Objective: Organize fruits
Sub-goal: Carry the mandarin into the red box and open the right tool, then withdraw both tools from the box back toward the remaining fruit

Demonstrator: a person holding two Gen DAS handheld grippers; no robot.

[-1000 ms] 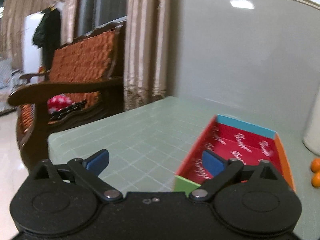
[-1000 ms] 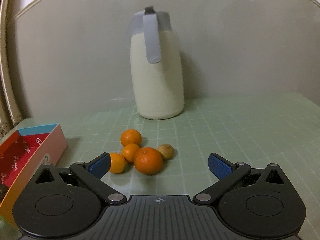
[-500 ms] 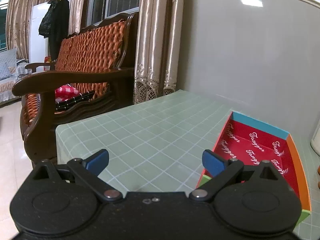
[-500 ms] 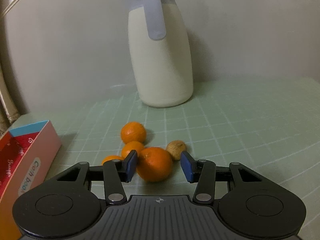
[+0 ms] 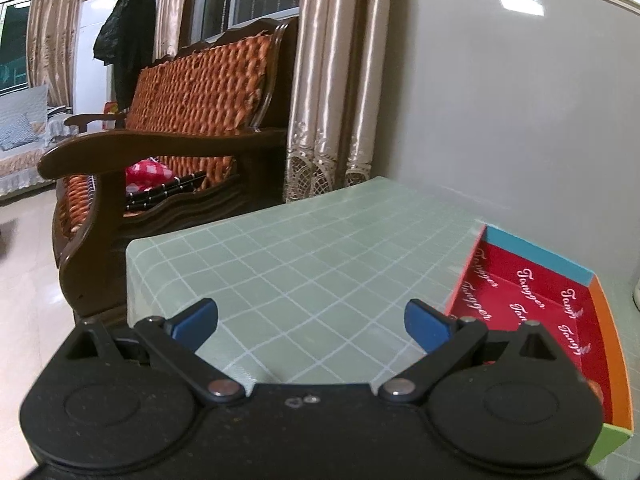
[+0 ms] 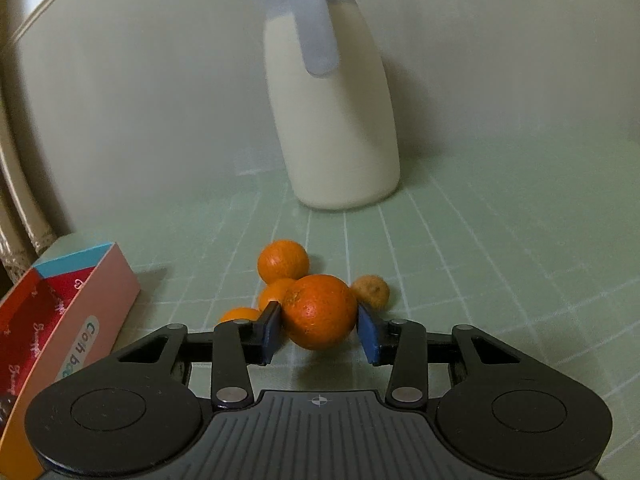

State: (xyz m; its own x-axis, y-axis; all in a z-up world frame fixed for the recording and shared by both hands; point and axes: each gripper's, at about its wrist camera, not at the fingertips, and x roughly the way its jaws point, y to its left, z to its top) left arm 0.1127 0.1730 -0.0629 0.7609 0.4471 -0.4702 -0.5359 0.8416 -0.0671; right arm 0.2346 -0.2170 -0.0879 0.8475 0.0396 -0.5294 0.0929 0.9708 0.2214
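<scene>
- Four oranges cluster on the green gridded tablecloth [image 6: 480, 240]; the largest orange [image 6: 319, 311] sits between the blue pads of the right gripper [image 6: 319, 333], whose jaws are closing and already touch its sides.
- Three smaller oranges [image 6: 283, 261] and a brownish fruit [image 6: 371, 290] lie just behind it.
- A cream thermos jug [image 6: 336, 120] stands farther back by the wall.
- The red-lined box [image 5: 532, 312] lies to the left.
- The left gripper [image 5: 311, 320] hovers with jaws wide apart, holding nothing, beside the box.
</scene>
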